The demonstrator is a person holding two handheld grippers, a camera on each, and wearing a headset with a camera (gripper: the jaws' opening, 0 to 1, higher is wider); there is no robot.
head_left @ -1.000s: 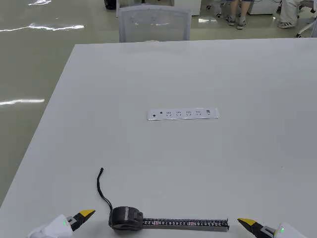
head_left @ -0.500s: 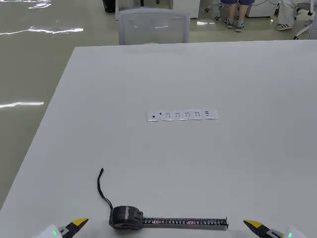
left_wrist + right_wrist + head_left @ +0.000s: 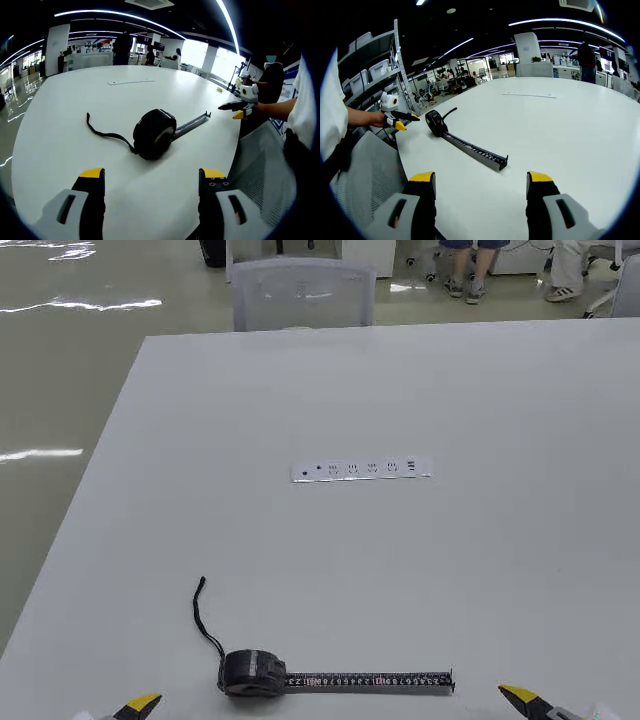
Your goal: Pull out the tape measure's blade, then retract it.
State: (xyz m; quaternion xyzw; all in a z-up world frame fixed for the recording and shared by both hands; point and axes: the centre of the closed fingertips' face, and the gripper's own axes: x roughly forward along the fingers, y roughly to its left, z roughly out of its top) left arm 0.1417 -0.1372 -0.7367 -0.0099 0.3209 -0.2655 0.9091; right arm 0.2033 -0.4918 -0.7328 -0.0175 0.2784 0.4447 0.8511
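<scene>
While left gripper (image 3: 152, 175) and right gripper (image 3: 480, 176) hang spread and empty at the near table (image 3: 300, 390) edge, tape measure (image 3: 255, 673) lies between them nearer the left one, blade (image 3: 370, 680) out rightward, touching neither.

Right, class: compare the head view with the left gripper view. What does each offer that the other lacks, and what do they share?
Head view: the grey chair at the white table's far edge and the glossy floor. Left gripper view: ceiling light strips and a hand holding the right gripper. Both: the black round tape measure with its blade pulled out, its black wrist strap, the white power strip and the table.
</scene>
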